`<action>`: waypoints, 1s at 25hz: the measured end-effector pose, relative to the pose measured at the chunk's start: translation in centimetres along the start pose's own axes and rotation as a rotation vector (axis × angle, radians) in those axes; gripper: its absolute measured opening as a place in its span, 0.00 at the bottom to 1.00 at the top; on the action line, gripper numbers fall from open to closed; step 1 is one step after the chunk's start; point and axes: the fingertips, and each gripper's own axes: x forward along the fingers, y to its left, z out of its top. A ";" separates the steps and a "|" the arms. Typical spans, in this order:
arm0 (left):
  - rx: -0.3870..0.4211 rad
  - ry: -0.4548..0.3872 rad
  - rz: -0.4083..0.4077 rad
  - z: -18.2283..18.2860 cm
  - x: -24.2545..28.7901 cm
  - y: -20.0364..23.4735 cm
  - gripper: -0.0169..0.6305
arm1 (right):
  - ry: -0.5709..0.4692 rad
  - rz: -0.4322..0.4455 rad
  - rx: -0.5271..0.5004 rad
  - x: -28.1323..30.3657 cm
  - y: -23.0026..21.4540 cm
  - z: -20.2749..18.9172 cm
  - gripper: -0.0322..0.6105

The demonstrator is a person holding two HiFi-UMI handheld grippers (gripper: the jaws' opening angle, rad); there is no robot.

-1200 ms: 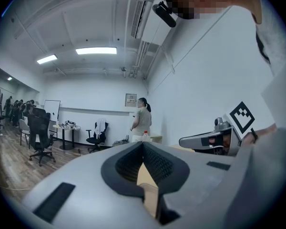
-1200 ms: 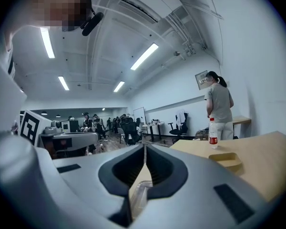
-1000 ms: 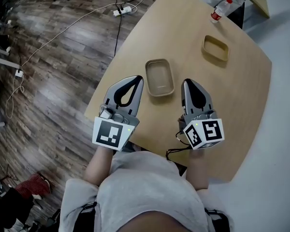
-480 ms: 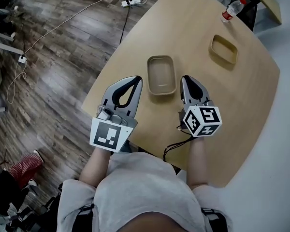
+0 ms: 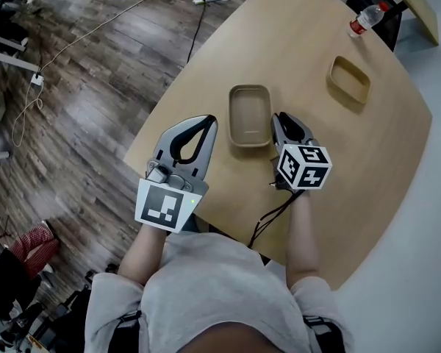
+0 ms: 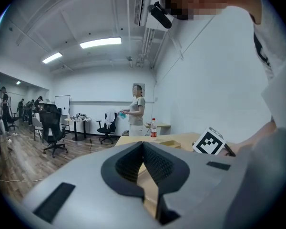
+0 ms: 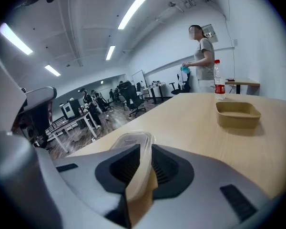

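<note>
No word, brand or number can be read: the red label on the bottle [image 5: 364,21] is too small to be made out, the framed notice on the wall [image 7: 210,31] is blurred, and only black-and-white square patterns are borne by the marker cubes [image 5: 304,166]

Head view looks steeply down; gripper views (low) share the table [image 5: 309,50].

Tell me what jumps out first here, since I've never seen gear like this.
Two grey hand-held grippers fill the head view. The right gripper has its jaws closed on the edge of a tan tray near the middle of the wooden table. The left gripper hangs shut and empty over the table's near left corner. Farther right sit a second tray and a water bottle.
</note>
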 end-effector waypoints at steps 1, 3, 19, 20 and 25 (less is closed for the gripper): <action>0.001 0.003 0.001 -0.1 0.0 0.1 0.05 | 0.011 0.001 0.004 0.4 -0.1 -0.3 0.15; 0.002 0.011 0.002 -0.4 0.1 0.3 0.05 | 0.032 0.001 0.008 1.0 -0.3 -0.9 0.16; -0.008 0.026 0.000 -1.0 0.6 1.2 0.05 | 0.071 -0.014 0.081 2.3 -0.7 -2.1 0.09; -0.009 0.024 0.000 -1.0 0.4 1.3 0.05 | 0.071 -0.015 0.082 2.2 -0.5 -2.1 0.09; -0.006 0.007 -0.006 -0.6 0.1 1.5 0.05 | 0.034 -0.033 0.108 1.5 -0.2 -1.2 0.09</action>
